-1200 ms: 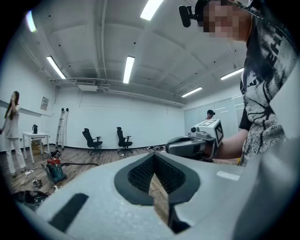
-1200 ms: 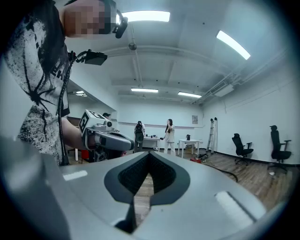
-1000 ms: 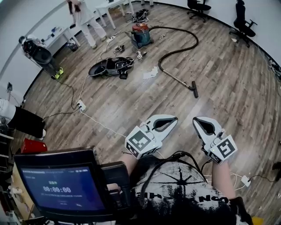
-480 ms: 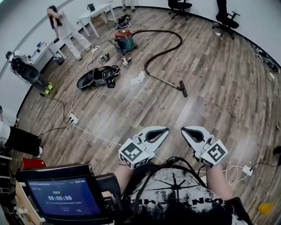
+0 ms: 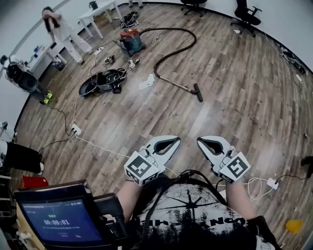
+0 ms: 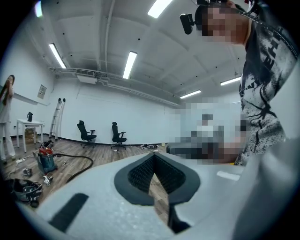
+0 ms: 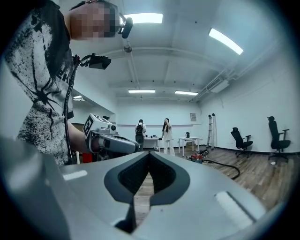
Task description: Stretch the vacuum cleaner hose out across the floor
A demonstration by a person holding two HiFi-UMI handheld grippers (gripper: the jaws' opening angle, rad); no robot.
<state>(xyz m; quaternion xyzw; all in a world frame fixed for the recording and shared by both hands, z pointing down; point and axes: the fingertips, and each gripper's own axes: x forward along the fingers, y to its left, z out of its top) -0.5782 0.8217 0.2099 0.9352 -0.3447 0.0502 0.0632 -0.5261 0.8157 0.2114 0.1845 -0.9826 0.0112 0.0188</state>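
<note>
A teal and red vacuum cleaner [image 5: 130,41] stands on the wooden floor far ahead. Its black hose [image 5: 172,50] loops from the canister to the right and back down to a rigid tube ending in a floor nozzle [image 5: 197,92]. The hose also shows small in the left gripper view [image 6: 77,165] and the right gripper view [image 7: 225,166]. My left gripper [image 5: 172,142] and right gripper [image 5: 204,142] are held side by side close to my body, well short of the nozzle. Both are shut with nothing between the jaws.
A black open case [image 5: 101,80] with cables lies left of the vacuum cleaner. A white power cord [image 5: 98,145] crosses the floor to a socket block [image 5: 75,129]. A person [image 5: 57,30] stands by white tables at the far left. Office chairs [image 5: 244,10] stand along the far wall.
The view has advanced and tilted: the vacuum cleaner, hose and nozzle have slid up and left in the head view. Both grippers stay shut, keeping their spacing.
</note>
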